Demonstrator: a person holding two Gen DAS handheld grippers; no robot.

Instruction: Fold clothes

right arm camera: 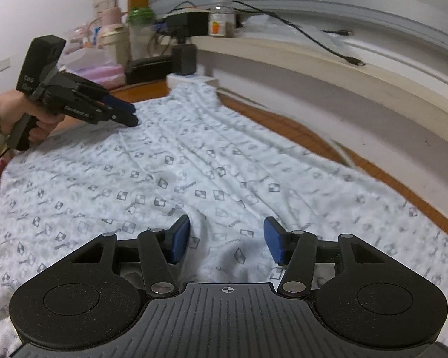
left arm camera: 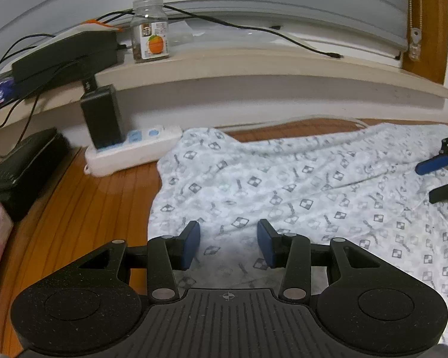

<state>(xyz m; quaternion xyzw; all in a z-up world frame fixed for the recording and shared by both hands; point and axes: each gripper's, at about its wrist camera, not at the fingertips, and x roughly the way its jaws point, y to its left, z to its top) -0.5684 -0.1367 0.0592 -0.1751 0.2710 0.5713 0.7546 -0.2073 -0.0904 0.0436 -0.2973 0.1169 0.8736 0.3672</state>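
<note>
Garment (left arm camera: 283, 185), white with a repeated grey checker-square print, lies spread and creased over a wooden slatted surface (left arm camera: 74, 208); its far edge reaches a white power strip (left arm camera: 134, 149) at the wall.

Left gripper (left arm camera: 228, 246): blue pads apart, at a middling gap, printed cloth visible between and beneath them, pads not pressing on it. In the right wrist view the same gripper (right arm camera: 131, 115) is seen from the side, held by a hand (right arm camera: 24, 113), tips just over the cloth near the garment's far left part.

Right gripper (right arm camera: 227, 243): jaws standing apart, a raised ridge of fabric running up between the pads; neither pad visibly pinches it. Its tips also show at the right edge of the left wrist view (left arm camera: 442, 176), above the cloth.

Surroundings: black adapter (left arm camera: 103, 119) plugged into the strip; ledge (left arm camera: 254, 65) above carrying a clear jar with an orange label (left arm camera: 150, 31), black boxes and a loose cable (left arm camera: 283, 35).
</note>
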